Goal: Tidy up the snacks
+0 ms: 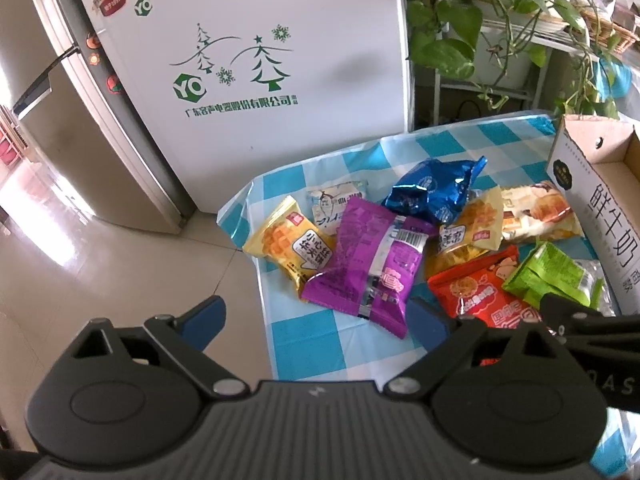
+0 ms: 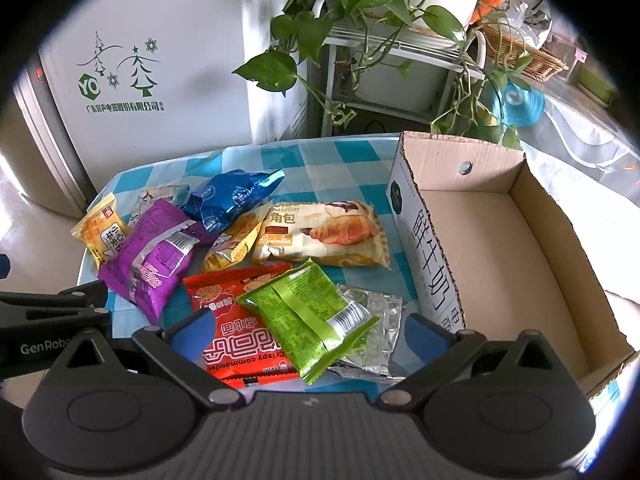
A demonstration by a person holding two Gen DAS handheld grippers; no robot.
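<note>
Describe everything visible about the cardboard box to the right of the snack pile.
The cardboard box is an open, shallow tray of brown corrugated card, apparently cut down from a milk carton: its white outer wall carries large dark Chinese characters and a round dark logo. A small round hole pierces the far wall. Inside it looks empty. It sits flat on the checked tablecloth, right of the snacks, with the silver packet lying close against its printed wall.

right gripper (image 2: 308,332) wide, over green packet (image 2: 308,312); cardboard box (image 2: 520,240) beside snacks

Both tools (image 1: 316,320) (image 2: 308,330) wide apart, empty
</note>
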